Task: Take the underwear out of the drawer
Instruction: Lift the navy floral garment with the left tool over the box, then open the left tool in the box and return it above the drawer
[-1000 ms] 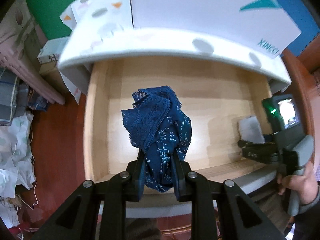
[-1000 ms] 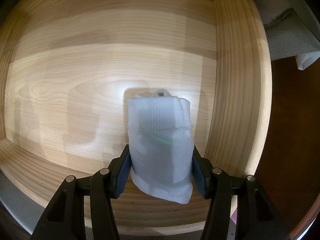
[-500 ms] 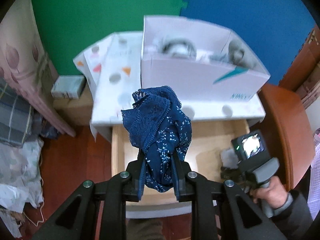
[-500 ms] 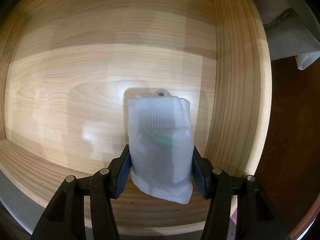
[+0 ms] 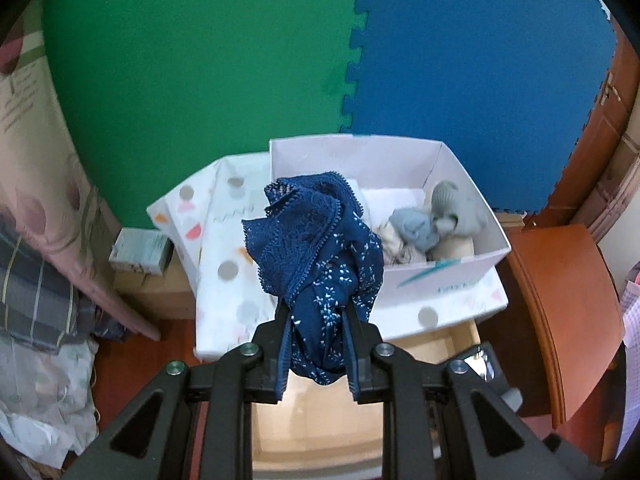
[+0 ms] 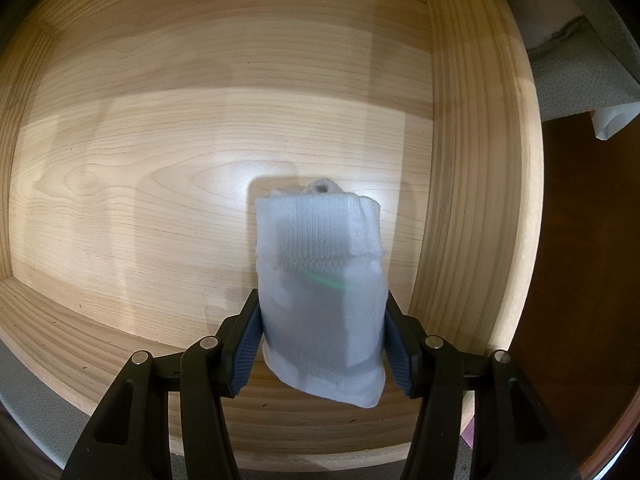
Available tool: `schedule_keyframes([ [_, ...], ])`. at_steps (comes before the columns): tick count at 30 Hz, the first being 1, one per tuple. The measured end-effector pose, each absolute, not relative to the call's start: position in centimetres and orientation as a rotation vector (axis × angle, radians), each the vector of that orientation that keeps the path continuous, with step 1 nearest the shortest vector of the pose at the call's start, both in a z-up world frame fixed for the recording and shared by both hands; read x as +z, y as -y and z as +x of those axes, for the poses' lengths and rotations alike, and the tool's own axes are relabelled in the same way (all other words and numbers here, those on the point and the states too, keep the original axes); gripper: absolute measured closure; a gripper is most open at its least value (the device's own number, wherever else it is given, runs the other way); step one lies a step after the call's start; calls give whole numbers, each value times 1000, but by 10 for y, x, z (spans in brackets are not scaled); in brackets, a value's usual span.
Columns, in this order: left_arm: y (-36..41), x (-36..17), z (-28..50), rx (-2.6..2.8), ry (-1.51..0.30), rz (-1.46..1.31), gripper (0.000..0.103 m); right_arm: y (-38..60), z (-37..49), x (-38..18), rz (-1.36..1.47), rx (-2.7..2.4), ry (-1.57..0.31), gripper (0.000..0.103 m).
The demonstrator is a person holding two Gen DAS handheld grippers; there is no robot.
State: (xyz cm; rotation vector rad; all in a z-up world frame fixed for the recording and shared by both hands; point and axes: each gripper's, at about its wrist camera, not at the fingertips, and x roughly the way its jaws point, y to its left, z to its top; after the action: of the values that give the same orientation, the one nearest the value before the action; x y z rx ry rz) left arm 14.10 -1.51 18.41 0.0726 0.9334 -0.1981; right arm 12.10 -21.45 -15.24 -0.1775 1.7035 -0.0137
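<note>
While our left gripper clamps its jaws tight on the navy underwear, the bundle bunches up above the fingers, in front of the white cardboard box and above the open drawer. The cloth is soft, with scalloped lace on one side and small white flowers on the other. Our right gripper points down into the pale wooden drawer, its ribbed blue pads pressing both sides of a folded white knit piece near the right wall.
</note>
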Motion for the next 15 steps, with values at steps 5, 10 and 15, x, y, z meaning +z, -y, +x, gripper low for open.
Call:
schedule_keyframes([
  [5, 31, 178, 173, -201, -936, 89, 81, 217, 122, -153, -175, -11, -1702, 50],
  [10, 44, 158, 201, -194, -967, 120, 81, 217, 122, -153, -173, -11, -1701, 49],
  [15, 48, 130, 224, -172, -1011, 113, 81, 218, 122, -153, -169, -9, -1698, 49],
])
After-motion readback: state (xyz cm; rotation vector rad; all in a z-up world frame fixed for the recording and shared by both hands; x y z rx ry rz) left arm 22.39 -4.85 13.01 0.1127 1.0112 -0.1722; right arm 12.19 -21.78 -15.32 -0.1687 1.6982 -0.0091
